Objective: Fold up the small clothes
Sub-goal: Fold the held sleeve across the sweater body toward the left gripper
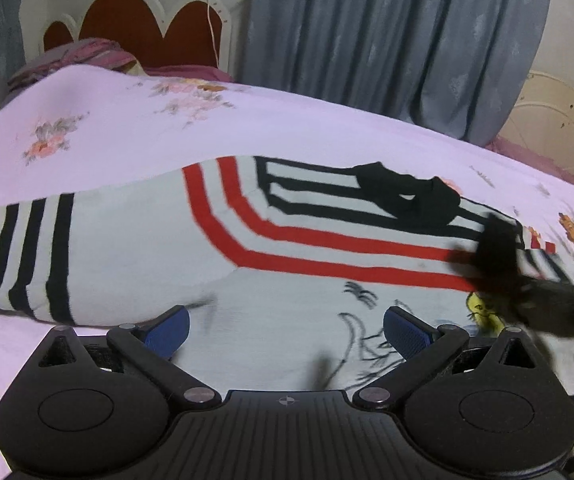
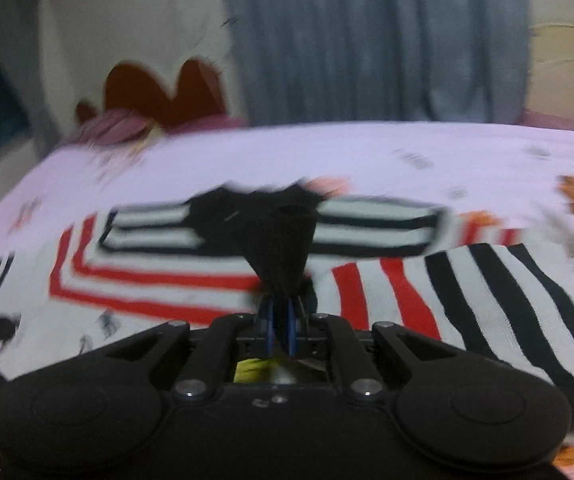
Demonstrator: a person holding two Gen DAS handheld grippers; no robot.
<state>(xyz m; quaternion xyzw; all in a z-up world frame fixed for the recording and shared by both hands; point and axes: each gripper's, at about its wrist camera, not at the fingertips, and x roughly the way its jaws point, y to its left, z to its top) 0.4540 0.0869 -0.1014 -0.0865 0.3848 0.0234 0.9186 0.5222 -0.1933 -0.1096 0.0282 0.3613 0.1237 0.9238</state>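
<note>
- While the striped sweater (image 1: 159, 248) lies spread on the floral bed sheet (image 1: 99, 128), the left gripper (image 1: 285, 330) hovers over its lower front, jaws wide apart and holding nothing.
- Right gripper (image 2: 281, 320) (view blurred): jaws pinched together on the sweater's black cuff (image 2: 279, 256), sleeve lifted over the chest.
- Grey curtain (image 1: 387, 40) hangs behind.

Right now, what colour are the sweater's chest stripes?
Red, on the white sweater, with black ones nearer the collar; clearest in the left wrist view.
</note>
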